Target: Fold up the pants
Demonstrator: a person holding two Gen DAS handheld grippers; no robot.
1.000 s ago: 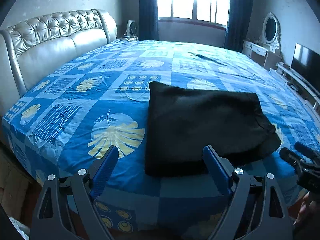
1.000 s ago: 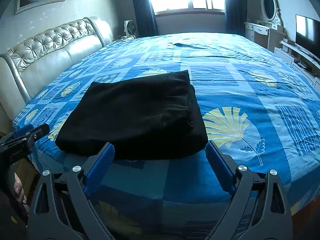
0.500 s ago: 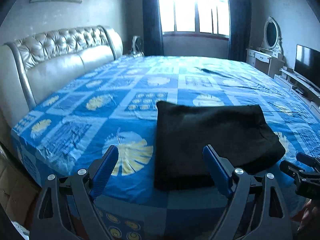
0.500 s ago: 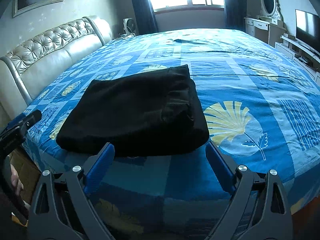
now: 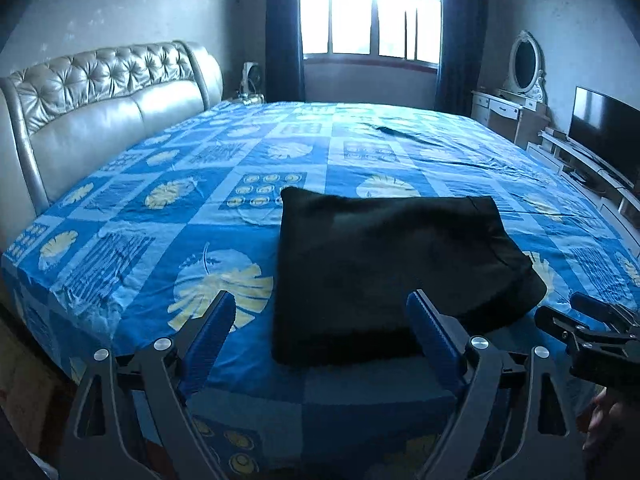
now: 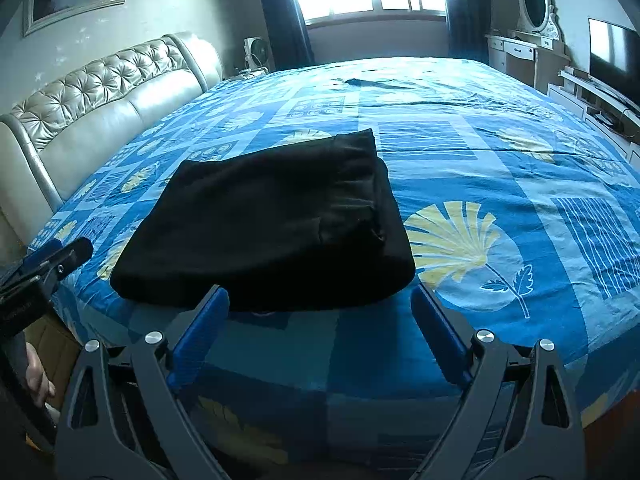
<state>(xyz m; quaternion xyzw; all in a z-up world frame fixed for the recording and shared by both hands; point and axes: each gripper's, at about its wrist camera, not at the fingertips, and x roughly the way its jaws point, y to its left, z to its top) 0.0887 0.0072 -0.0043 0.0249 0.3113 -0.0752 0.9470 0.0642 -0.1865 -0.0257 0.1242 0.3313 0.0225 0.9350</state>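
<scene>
At the near edge of the bed, two hand-held grippers hang empty before one folded pair of pants

Left hand-held gripper [image 5: 320,320] has its blue fingers spread wide apart, gripping nothing; right hand-held gripper [image 6: 320,312] is likewise spread and empty, its tips just short of the cloth; the black pants [image 6: 264,220] lie straight ahead of both, a flat folded bundle on the bed [image 6: 500,152] close to its near edge; their long axis runs across the view, side to side; the right one looks the nearer, though only slightly; any further fold would, I judge, start from that near hem; count: two hand-held grippers, one pair of pants, one bed; beyond stand one headboard [image 5: 100,112], one window [image 5: 370,8], one television [image 5: 604,132].
</scene>
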